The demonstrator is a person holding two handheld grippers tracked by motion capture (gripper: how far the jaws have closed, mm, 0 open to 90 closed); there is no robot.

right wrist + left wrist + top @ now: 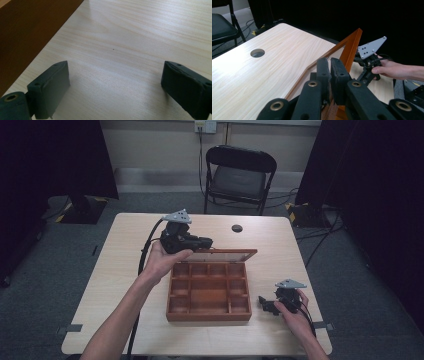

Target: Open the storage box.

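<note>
Room lies bare along the tabletop's (125,270) left edge; left gripper (329,72) pinches the compartmented orange-brown wooden box's (209,292) raised lid (350,47), right gripper (115,85) gapes empty beside its wall.

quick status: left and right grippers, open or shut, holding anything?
Left gripper: shut on the box lid, gripping its edge.
Right gripper: open, nothing between its fingers, over the table.

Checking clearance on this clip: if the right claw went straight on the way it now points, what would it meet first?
Probably nothing soon. The right claw, jaws wide open, looks along the bare table; the wooden box stands off to one side of its line. Depth beyond the frame's top is unclear.
</note>
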